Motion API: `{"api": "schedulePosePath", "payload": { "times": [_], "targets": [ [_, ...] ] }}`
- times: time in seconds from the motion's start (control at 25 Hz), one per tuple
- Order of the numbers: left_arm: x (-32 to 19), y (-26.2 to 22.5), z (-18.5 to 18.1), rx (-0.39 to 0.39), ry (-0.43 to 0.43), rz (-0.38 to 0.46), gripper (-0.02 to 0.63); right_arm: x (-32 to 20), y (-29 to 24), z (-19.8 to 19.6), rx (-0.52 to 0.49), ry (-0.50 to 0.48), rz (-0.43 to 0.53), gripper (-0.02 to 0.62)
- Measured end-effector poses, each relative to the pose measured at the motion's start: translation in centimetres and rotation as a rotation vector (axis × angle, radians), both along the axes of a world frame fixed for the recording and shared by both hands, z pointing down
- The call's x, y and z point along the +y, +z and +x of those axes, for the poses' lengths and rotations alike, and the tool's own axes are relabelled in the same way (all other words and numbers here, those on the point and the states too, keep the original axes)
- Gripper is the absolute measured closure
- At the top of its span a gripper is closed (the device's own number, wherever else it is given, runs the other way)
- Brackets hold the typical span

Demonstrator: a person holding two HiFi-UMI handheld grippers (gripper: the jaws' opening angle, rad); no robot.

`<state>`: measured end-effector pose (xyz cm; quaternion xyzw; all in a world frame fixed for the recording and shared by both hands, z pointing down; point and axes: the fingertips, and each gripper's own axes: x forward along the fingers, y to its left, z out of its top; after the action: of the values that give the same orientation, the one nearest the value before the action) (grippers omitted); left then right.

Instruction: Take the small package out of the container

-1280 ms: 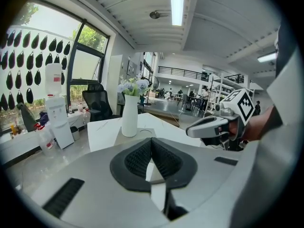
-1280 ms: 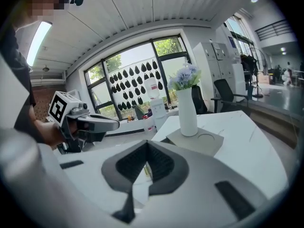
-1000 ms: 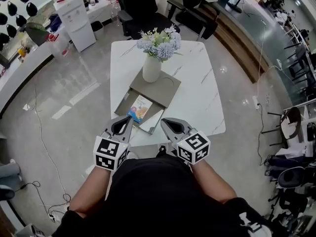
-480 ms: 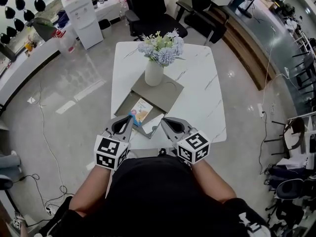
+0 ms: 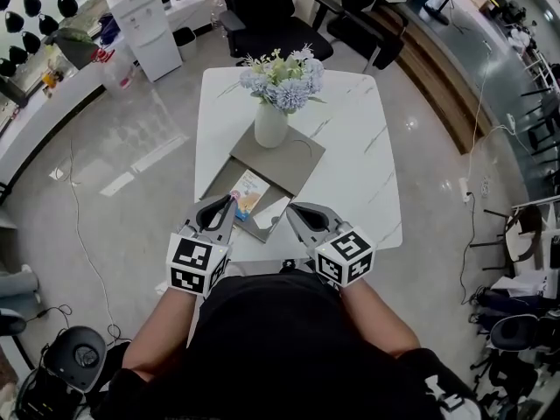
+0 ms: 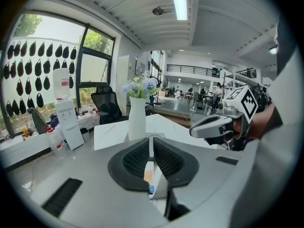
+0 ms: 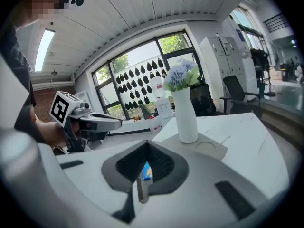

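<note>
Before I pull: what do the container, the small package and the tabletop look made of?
The container: probably paperboard, matte grey-brown, thin flat walls without shine. The small package: colourful printed paper or film; too small to tell which. The tabletop: smooth white with grey veins, marble or a look-alike.

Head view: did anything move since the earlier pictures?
Almost nothing. The left gripper has just been opening its jaws slightly, with a corner of the package between them. The package lies in the box as before, the right gripper keeps its hold on the box's edge, and the vase has not moved.
</note>
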<state>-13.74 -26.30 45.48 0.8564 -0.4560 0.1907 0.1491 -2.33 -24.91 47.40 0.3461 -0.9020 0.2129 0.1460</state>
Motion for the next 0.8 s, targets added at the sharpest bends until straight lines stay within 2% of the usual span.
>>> {"api": "schedulePosePath", "payload": {
  "times": [0.2,0.8],
  "targets": [
    [-0.12,0.07,0.08,-0.008,0.004,0.001,0.563,-0.01,0.05,0.12,-0.003,0.004,-0.001,0.595],
    [-0.21,0.38,0.68,-0.062,0.044,0.012,0.42,0.25,0.15,0.42,-0.006,0.016,-0.001,0.595]
  ]
}}
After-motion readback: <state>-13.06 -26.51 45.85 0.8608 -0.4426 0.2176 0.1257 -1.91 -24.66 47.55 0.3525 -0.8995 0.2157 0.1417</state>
